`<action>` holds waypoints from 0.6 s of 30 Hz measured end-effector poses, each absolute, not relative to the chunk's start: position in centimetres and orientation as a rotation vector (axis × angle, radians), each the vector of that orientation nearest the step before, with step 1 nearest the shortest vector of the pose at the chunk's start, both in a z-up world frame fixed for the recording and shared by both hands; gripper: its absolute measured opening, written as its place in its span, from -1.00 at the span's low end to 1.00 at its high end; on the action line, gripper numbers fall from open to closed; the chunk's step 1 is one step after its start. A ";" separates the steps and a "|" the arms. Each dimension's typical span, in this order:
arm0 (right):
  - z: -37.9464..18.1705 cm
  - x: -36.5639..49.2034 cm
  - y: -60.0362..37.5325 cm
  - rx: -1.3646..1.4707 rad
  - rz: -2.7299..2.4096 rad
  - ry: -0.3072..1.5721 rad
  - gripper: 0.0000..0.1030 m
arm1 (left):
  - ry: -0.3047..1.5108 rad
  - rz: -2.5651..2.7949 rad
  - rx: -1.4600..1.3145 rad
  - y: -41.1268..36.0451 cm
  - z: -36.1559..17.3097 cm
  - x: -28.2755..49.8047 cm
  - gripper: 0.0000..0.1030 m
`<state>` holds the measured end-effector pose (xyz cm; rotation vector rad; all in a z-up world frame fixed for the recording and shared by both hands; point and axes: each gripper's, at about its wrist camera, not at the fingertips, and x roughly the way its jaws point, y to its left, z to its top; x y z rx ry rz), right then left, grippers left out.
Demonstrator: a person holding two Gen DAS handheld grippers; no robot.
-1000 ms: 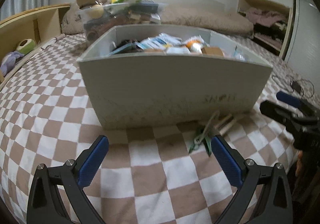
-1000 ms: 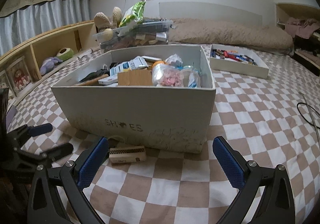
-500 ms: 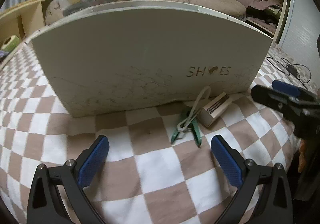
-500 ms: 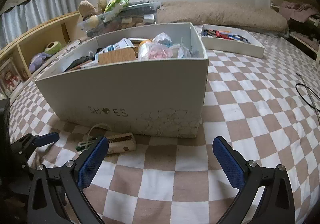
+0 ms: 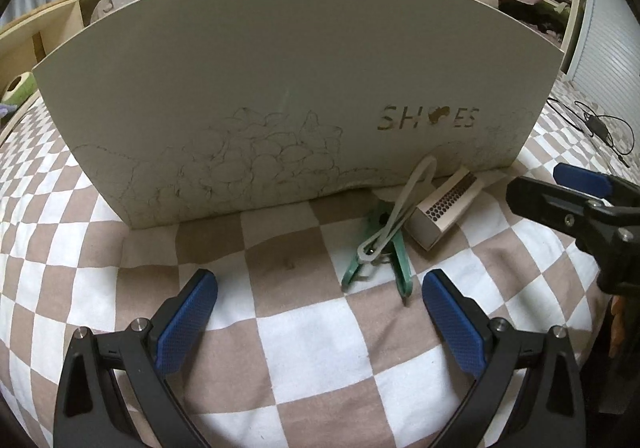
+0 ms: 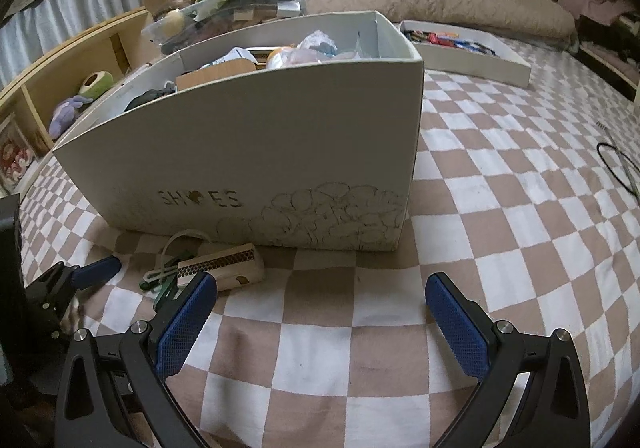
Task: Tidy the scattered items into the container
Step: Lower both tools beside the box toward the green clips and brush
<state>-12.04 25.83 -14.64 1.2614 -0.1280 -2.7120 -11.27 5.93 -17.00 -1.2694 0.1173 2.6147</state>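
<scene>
- Green clothespin point(image 5: 378, 248) at shoe box point(image 5: 280, 87) base, just ahead-right of my left hand-held gripper point(image 5: 320, 312), long axis pointing boxward.
- Left nearer; both my hand-held grippers wide, empty, right point(image 6: 320, 312) included.

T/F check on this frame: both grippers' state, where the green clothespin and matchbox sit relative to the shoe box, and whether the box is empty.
1. The left gripper is open and holds nothing. True.
2. The green clothespin lies inside the shoe box. False: it lies on the checkered bedspread in front of the box.
3. The matchbox lies beside the clothespin. True.
4. The shoe box is empty. False: the right wrist view shows items filling it.
5. The right gripper grips the matchbox. False: it is open, empty.
</scene>
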 end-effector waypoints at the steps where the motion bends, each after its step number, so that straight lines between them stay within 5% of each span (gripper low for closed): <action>1: -14.7 -12.0 25.9 1.267 -2.707 -0.135 1.00 | 0.117 2.615 -1.267 5.9 -17.0 -11.2 1.00; 9: -14.5 -11.6 25.7 1.228 -2.670 -0.147 1.00 | 0.067 2.595 -1.215 5.2 -16.2 -10.6 0.89; 11: -14.3 -11.4 25.8 1.204 -2.670 -0.154 1.00 | 0.071 2.581 -1.187 5.4 -15.9 -10.4 0.53; 18: -14.1 -11.4 26.0 1.158 -2.644 -0.190 1.00 | 0.118 2.531 -1.157 6.0 -15.5 -10.4 -0.21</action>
